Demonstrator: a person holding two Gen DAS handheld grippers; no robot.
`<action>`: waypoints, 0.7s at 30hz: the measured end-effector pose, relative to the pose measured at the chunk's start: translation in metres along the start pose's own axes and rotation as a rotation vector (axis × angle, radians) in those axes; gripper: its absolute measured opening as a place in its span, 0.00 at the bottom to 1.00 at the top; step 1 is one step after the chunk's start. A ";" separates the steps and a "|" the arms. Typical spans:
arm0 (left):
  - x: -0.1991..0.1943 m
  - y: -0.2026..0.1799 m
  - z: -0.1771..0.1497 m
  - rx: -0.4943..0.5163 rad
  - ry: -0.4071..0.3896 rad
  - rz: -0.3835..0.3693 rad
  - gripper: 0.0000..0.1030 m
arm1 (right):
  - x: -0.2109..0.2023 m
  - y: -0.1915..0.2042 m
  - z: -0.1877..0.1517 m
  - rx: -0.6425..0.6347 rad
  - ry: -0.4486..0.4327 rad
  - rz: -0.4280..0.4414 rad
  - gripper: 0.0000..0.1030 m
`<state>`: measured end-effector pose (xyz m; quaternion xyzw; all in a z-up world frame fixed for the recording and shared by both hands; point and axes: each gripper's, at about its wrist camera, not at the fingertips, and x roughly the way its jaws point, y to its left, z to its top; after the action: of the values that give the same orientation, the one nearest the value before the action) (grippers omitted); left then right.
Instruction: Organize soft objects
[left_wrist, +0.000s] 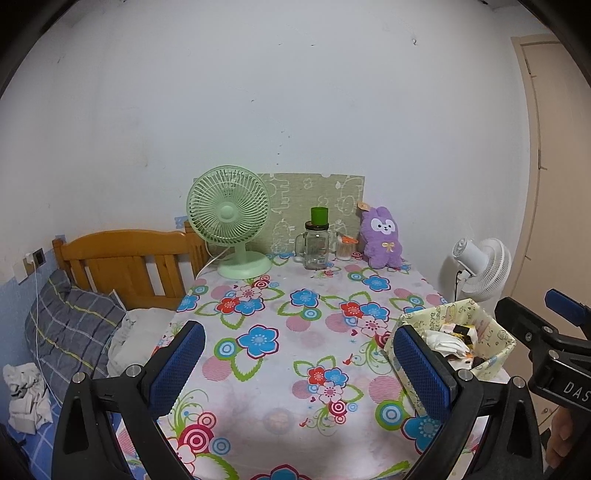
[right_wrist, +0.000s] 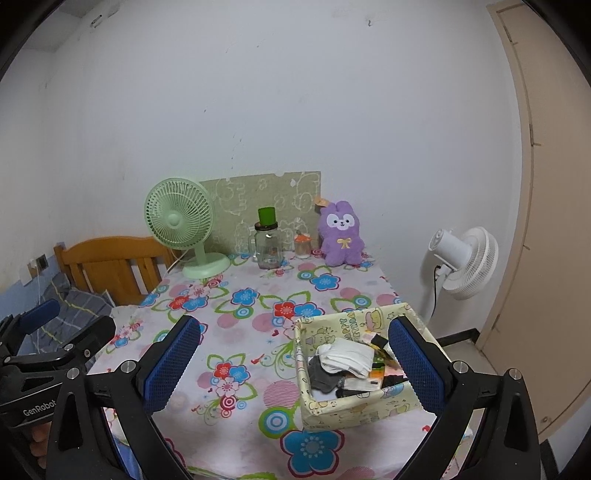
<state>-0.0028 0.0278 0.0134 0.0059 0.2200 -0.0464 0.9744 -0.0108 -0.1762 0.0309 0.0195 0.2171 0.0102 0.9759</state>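
While both tools are hovering over the near edge of the worktop (right_wrist: 332, 280), we are holding the left hand-held gripper (left_wrist: 295, 365) and the right hand-held gripper (right_wrist: 295, 365) with their jaws spread wide and nothing between the pads. The fabric basket (right_wrist: 347, 406) is sitting at the near right corner, and it is already carrying a white folded cloth (right_wrist: 347, 356) on top of a grey one (right_wrist: 321, 373), with some darker pieces beside them that we cannot identify at this size.

We are judging the main risk to be the basket itself: its walls are looking soft and slightly slumped, and it is standing close to the right edge, so a push from a descending finger could be tipping or sliding it off. Reaching to the far edge for the purple plush (right_wrist: 341, 236) is also risky, since the glass jar (right_wrist: 267, 247) and the small cup (right_wrist: 302, 245) are standing just beside it and a wide jaw could be knocking them.

The plush is sitting upright against the green board (right_wrist: 266, 199), long axis vertical, face turned toward us. The basket's long axis is running roughly left to right along the near edge, its mouth opening upward.
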 end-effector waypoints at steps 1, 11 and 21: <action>0.000 0.000 0.000 0.000 0.000 0.001 1.00 | 0.000 -0.001 0.000 0.002 -0.001 -0.001 1.00; -0.001 -0.003 0.000 0.004 -0.004 -0.003 1.00 | -0.001 -0.003 0.000 0.010 -0.003 0.000 1.00; -0.001 -0.005 0.001 0.002 -0.001 -0.001 1.00 | -0.001 -0.002 0.000 0.009 -0.001 0.004 1.00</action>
<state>-0.0040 0.0233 0.0148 0.0069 0.2194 -0.0470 0.9745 -0.0118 -0.1786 0.0311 0.0243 0.2167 0.0113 0.9759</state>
